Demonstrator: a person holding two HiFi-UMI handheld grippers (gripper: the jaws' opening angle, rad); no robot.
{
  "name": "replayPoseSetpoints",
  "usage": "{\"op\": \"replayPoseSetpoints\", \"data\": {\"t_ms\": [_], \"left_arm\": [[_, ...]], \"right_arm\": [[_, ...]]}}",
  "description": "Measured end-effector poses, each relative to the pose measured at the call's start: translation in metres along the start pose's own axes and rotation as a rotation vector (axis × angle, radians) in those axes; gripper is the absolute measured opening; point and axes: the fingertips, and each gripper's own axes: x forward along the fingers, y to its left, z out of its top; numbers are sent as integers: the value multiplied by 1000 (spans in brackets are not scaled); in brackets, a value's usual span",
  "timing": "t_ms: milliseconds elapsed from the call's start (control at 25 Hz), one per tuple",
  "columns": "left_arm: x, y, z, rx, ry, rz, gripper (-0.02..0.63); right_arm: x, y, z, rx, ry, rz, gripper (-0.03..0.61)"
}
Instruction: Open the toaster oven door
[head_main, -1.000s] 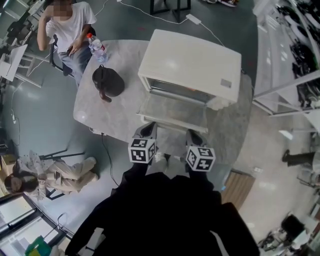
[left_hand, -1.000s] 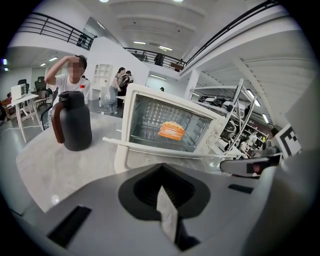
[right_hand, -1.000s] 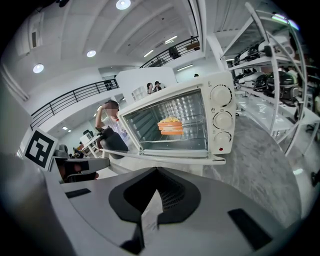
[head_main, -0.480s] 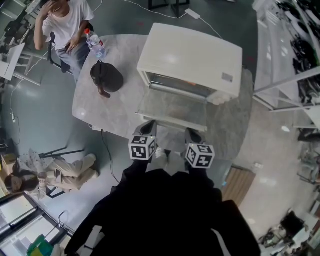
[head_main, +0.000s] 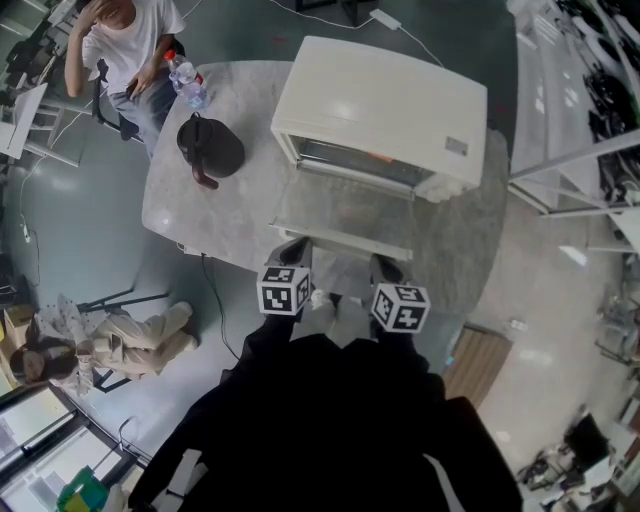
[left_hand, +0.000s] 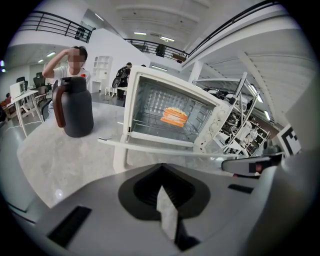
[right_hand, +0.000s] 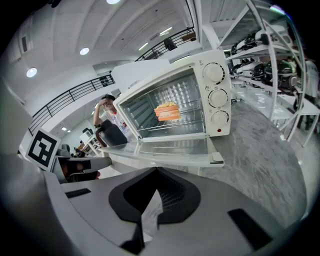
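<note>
The toaster oven (head_main: 380, 115) sits upper middle in the head view on the grey table (head_main: 200, 220), its door (head_main: 345, 220) lying open and flat. Just below the door, the left gripper (head_main: 293, 250) and right gripper (head_main: 388, 266) hover side by side, jaws pressed together on nothing. A dark jug (head_main: 210, 148) stands upper left.

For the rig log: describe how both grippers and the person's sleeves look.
The left gripper and right gripper have broad grey bodies with a dark diamond-shaped recess at the middle. Each carries a white cube printed with black square markers. The sleeves are black.
</note>
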Motion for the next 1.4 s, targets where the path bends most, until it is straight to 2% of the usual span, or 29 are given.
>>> {"op": "replayPoseSetpoints", "data": {"t_ms": [1400], "left_arm": [[29, 13, -48, -12, 138, 15, 3]], "right_arm": [[28, -13, -49, 75, 105, -9, 2]]}}
